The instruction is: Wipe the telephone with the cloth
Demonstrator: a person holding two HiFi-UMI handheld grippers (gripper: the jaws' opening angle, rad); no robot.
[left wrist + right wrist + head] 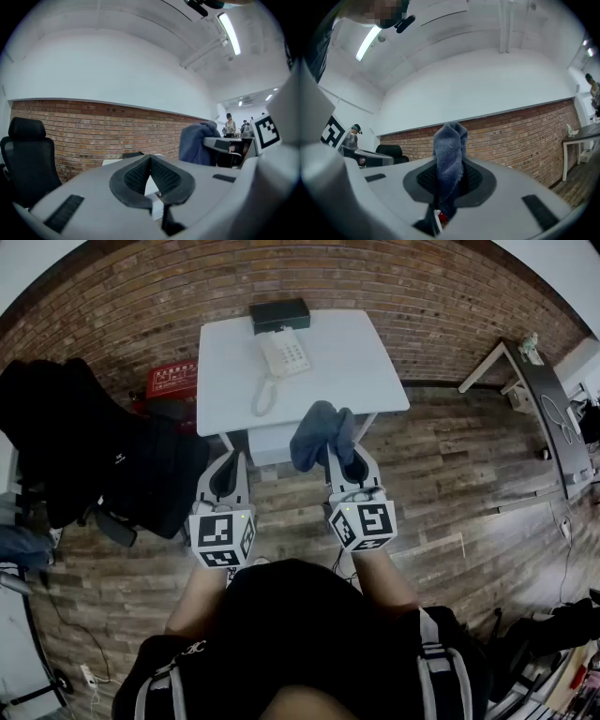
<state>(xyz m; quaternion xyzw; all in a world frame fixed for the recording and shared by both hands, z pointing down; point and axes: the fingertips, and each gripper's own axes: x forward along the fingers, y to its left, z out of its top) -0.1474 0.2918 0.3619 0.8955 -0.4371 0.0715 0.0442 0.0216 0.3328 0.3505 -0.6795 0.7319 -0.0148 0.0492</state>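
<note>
— Telephone (284,354) first! Where is it?

— It sits on the far half of the white table (366,381), a bit to the left. Its curly cord (262,395) loops toward the near edge. The table is out in front of the person, well apart from both grippers.

— Why is the cloth up in the air?

— The right gripper (343,457) is pinching the blue-grey cloth (450,154) in the middle, jaws squeezed on it. A soft bunch pokes out past the tips. I think that bunch is there to rub the phone. No wiping has begun.

— And the other one?

— The left gripper (150,160) has its jaws pressed together with nothing between them. It hangs just beside the right one. I think it is only waiting, maybe to hold the phone steady.

— What else is around?

— A brick wall (141,306) is far off. A black chair (141,474) piled with dark stuff is at the left. A long desk (548,409) is at the right. A red box (172,379) is on the floor left of the table. A black box (279,314) is just behind the phone.

— Anything in the way?

— The near part of the table is bare. Only the cord might catch the cloth.
</note>
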